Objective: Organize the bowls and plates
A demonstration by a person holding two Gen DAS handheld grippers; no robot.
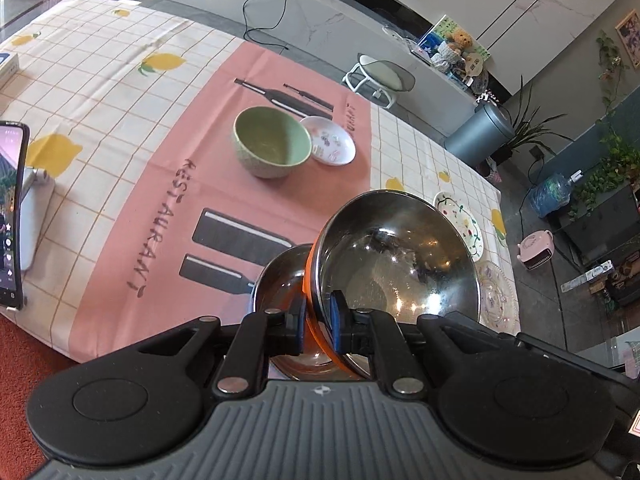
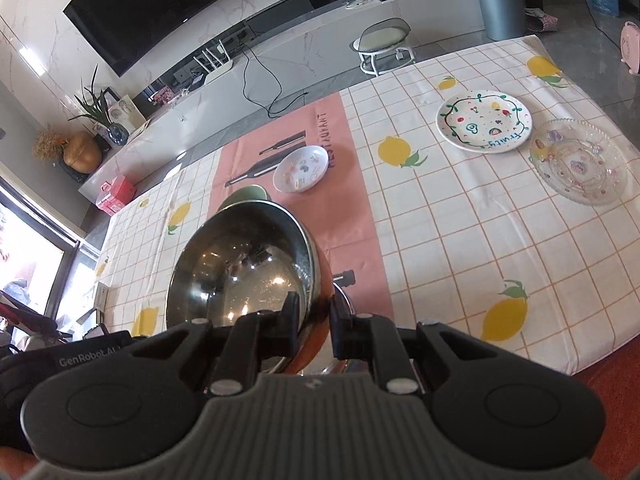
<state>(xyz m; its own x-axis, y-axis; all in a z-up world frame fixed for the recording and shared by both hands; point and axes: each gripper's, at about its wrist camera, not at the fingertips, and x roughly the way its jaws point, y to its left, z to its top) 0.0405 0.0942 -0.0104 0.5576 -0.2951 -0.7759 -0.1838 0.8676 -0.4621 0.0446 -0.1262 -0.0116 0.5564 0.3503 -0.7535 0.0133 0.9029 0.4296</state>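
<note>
In the left wrist view, the left tool (image 1: 318, 322) is seen low in the frame, clamped on the rim of a steel bowl (image 1: 400, 256). The bowl is tilted up on its side, with an orange outside. A second steel bowl (image 1: 280, 276) sits just behind and under it, touching it. In the right wrist view, the right tool (image 2: 314, 322) is also clamped on the rim of the steel bowl (image 2: 244, 264), near the bottom middle of the frame.

Farther up, in the middle of the left wrist frame, a green bowl (image 1: 272, 142) is set on the pink part of the cloth (image 1: 168, 208). A small plate (image 1: 332, 140) lies just beside it, to its right.

In the upper right of the right wrist frame, a white plate (image 2: 484, 122) with drawings is laid on the worktop (image 2: 460, 220). A glass plate (image 2: 578, 160) is just beside it, nearer the right edge.
</note>
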